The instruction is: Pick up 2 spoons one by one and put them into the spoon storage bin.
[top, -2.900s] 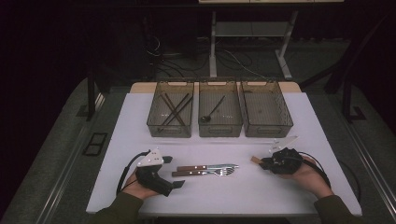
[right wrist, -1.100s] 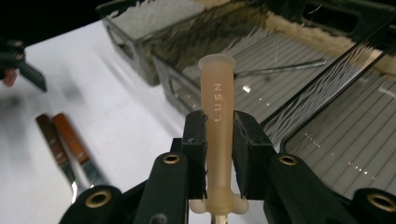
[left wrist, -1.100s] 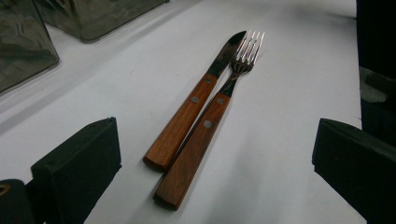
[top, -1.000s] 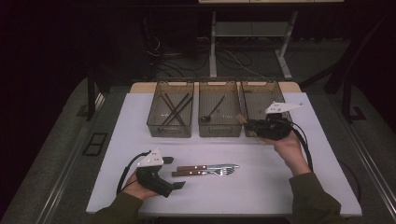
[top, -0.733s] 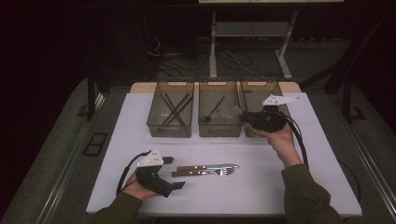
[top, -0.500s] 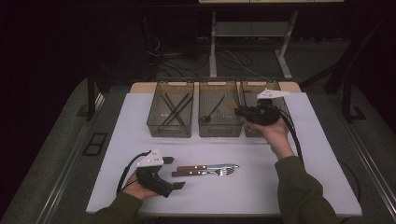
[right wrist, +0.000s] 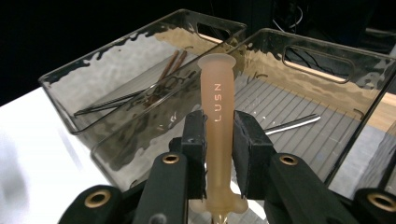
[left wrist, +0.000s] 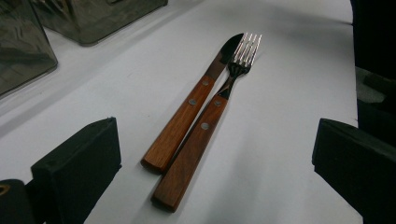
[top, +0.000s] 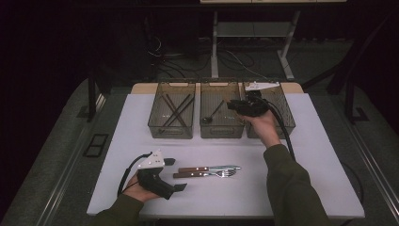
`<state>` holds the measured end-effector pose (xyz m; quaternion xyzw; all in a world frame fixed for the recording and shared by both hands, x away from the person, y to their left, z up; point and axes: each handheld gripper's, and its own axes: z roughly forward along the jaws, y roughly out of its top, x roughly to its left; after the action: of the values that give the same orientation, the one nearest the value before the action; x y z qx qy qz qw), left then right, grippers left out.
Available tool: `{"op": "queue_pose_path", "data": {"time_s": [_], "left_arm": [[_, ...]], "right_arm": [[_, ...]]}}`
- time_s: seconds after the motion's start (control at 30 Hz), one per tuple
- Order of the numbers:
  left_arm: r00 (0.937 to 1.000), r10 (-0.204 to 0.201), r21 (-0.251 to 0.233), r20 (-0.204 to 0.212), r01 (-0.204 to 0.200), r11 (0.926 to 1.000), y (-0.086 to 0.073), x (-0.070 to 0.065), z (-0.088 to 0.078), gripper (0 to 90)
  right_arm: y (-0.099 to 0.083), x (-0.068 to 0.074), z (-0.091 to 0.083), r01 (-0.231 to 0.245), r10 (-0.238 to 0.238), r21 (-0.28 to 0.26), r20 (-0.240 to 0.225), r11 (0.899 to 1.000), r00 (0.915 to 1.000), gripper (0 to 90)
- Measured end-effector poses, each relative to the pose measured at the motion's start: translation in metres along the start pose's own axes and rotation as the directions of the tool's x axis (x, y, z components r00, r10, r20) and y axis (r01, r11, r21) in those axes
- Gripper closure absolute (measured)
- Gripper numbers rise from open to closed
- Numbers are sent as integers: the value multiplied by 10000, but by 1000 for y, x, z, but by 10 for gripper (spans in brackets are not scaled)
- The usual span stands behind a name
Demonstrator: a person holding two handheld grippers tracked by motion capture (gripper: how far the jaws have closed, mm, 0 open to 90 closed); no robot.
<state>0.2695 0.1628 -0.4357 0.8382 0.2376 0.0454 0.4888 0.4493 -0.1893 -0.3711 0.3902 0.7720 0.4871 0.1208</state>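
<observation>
Amber handle [right wrist: 216, 126], clenched upright in your right fingers [right wrist: 246, 140], hangs over the middle bin [top: 221, 116] (spoon bin); left fingers [left wrist: 77, 165] released, fork [left wrist: 205, 125] lengthwise ahead.

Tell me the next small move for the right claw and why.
Probably lower it into the middle bin and open. The right claw is shut on a tan handled utensil marked LUSN, held above the middle bin, where a long spoon already lies. Its working end is hidden, so whether this bin suits it is a guess.
</observation>
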Motion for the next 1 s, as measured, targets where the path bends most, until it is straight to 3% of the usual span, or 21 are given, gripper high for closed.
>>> {"op": "queue_pose_path", "data": {"time_s": [0.43,0.57,1.0], "left_arm": [[10000,38,-37,19,-38,10000,0,0,0,8],[9999,113,-31,19,-113,9999,0,0,0,8],[10000,61,-28,27,-61,10000,0,0,0,8]], "right_arm": [[0,0,25,-349,338,657,183,9972,9993,742],[0,2,28,-272,255,406,420,9988,9988,533],[1,1,15,-245,230,270,536,9993,9983,435]]}}
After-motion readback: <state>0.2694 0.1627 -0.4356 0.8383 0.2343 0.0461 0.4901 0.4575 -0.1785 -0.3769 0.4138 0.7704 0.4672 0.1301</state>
